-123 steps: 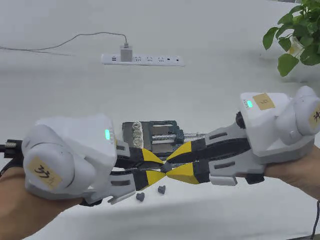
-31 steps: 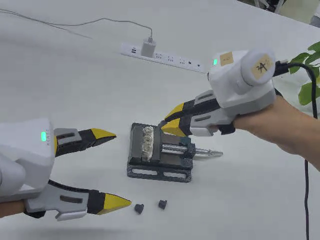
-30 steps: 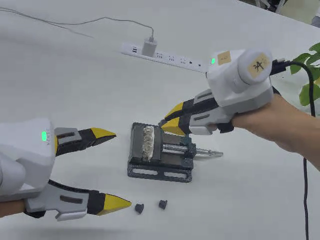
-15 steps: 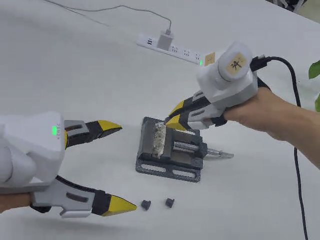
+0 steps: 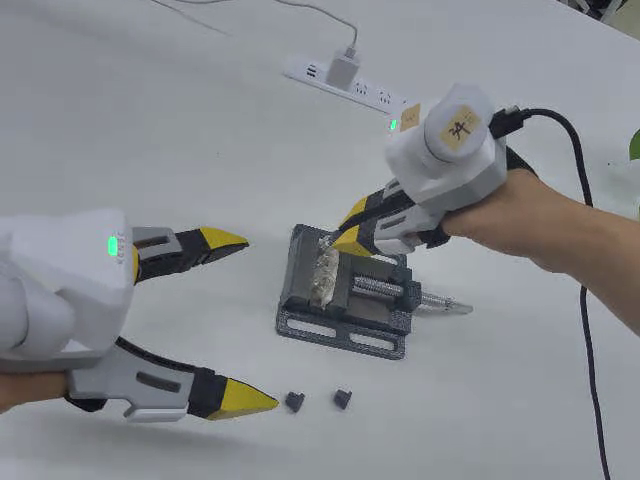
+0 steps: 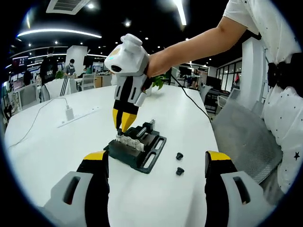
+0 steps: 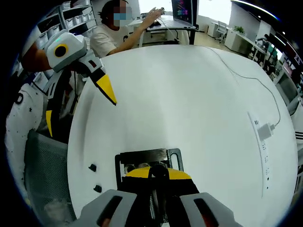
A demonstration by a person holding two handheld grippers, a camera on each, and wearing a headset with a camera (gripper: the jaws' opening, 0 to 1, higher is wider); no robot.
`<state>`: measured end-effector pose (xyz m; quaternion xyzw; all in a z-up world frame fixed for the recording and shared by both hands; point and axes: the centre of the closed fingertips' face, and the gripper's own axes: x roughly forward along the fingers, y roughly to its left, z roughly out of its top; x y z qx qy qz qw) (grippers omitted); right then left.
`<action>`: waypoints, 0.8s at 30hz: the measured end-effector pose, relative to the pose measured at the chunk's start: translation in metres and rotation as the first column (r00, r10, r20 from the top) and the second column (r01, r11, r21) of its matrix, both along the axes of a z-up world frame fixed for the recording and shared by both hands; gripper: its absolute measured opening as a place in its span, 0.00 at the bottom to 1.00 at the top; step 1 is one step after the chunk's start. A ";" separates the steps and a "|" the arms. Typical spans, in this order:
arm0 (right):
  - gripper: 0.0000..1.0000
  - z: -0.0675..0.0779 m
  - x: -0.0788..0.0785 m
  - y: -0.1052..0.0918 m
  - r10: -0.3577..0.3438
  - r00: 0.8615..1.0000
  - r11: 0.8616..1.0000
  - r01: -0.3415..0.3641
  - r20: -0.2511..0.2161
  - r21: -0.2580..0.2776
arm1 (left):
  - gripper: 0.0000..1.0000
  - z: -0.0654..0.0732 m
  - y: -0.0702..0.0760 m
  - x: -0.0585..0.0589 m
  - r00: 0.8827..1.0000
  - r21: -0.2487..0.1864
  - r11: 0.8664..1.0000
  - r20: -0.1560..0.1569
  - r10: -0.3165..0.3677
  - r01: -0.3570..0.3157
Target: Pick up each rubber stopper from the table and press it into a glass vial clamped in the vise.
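Head view has the right tool (image 5: pixel 336 240) pinched on a dark stopper (image 7: pixel 159 169) directly above the vials (image 5: pixel 324 275) in the vise (image 5: pixel 345 330), apparently to press it in, while the left tool (image 5: pixel 256 322) hangs spread near two spare stoppers (image 5: pixel 294 401) on the table (image 5: pixel 150 120) in front of the vise.

light: bright, even, overhead strips (image 6: pixel 180 9) | shadows: soft | focus: sharp | edges: fisheye bending
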<state>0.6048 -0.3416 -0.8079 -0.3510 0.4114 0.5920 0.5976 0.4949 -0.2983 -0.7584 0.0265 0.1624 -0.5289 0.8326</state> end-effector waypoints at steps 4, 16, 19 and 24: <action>0.06 0.001 0.001 0.000 0.002 1.000 1.000 -0.002 -0.001 -0.003 | 0.83 0.000 0.000 0.001 1.000 -0.005 1.000 -0.002 0.005 -0.005; 0.06 -0.001 0.001 0.001 0.041 0.999 0.998 -0.040 0.012 -0.038 | 0.82 0.000 0.000 0.003 1.000 -0.018 1.000 -0.008 0.007 -0.008; 0.06 -0.001 -0.001 0.004 0.051 0.998 0.997 -0.050 0.021 -0.052 | 0.81 -0.001 0.000 0.003 1.000 -0.020 1.000 -0.010 0.007 -0.008; 0.06 -0.003 -0.001 0.004 0.083 0.996 0.993 -0.080 0.036 -0.088 | 0.80 -0.001 0.002 0.003 1.000 -0.023 1.000 -0.015 0.012 -0.013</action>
